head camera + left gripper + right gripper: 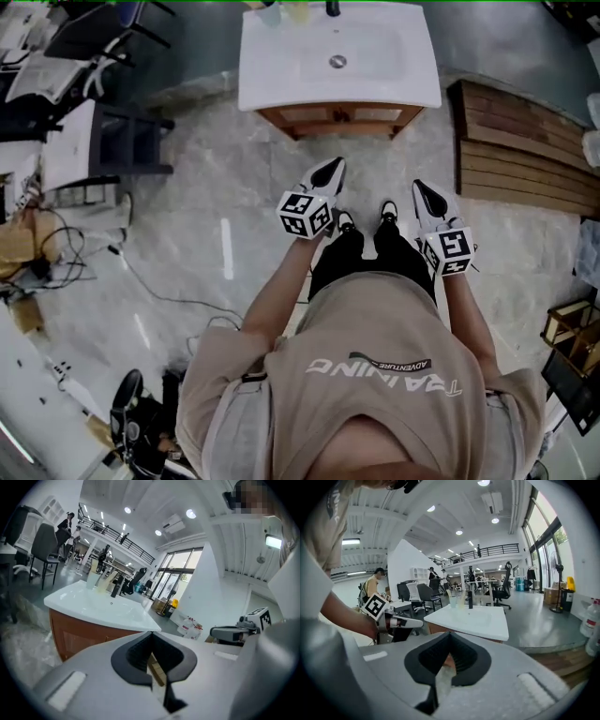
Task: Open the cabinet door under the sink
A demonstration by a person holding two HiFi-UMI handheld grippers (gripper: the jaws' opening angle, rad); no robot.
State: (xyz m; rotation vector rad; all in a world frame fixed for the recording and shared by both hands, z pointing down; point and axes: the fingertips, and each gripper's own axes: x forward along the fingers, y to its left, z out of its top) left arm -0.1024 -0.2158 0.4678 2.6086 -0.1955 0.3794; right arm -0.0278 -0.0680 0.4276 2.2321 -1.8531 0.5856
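A white sink top [337, 56] sits on a wooden cabinet [337, 116] whose doors look closed. In the left gripper view the cabinet front [77, 632] is ahead and to the left. The right gripper view shows the sink top [471, 618] straight ahead, with only a strip of wood under it. My left gripper [328, 174] is held in the air short of the cabinet, jaws shut with nothing between them [151, 637]. My right gripper [427, 197] hangs beside it to the right, also shut and holding nothing [450, 634]. Neither gripper touches the cabinet.
A slatted wooden platform [525, 150] lies on the floor right of the cabinet. Desks and chairs [103, 141] stand to the left, with cables [141, 281] on the floor. Wooden frames [572, 333] sit at the right edge. Cups and a faucet [461, 599] stand on the sink.
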